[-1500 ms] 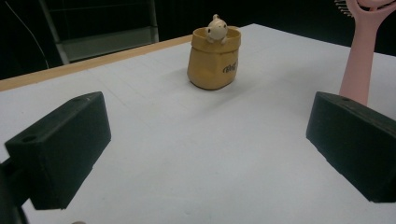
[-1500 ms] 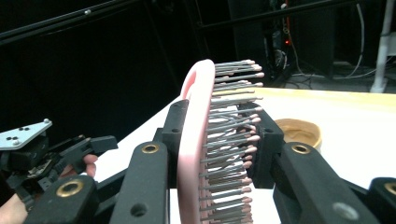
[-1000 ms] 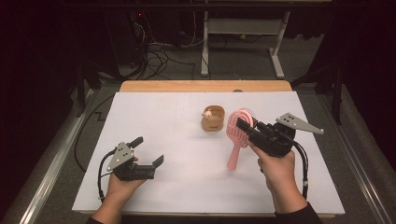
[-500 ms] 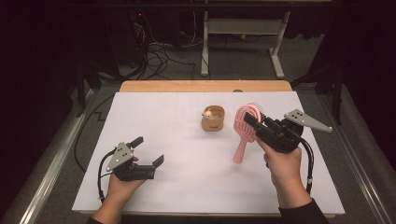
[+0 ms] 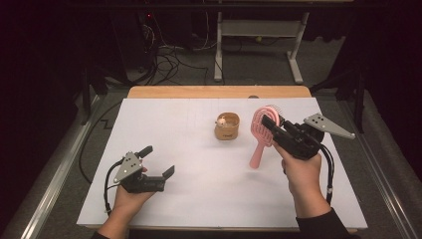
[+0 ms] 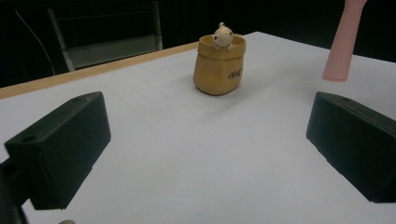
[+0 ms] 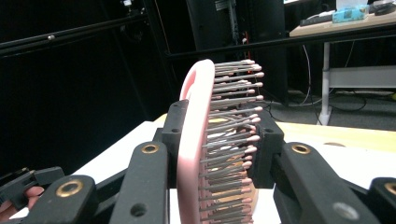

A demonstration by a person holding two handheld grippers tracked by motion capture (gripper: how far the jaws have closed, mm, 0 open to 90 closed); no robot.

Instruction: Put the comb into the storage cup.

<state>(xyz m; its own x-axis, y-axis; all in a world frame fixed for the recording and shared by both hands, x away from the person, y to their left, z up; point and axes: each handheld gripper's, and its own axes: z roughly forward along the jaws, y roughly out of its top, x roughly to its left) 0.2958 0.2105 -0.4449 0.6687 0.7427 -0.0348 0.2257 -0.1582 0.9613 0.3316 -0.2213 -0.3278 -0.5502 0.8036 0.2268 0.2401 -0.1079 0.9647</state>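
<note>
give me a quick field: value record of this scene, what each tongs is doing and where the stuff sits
held item: pink hairbrush, clamped at its head, handle hanging down clear of the table
right tongs: shut on the brush head, raised beside the pot
left tongs: open, nothing between the jaws, low over the white sheet
pot: small tan pot with a pale figurine at its rim, standing upright
brush to pot: apart, not touching

Smooth pink plastic hairbrush (image 5: 262, 132), matt white paper table cover (image 5: 199, 169)
</note>
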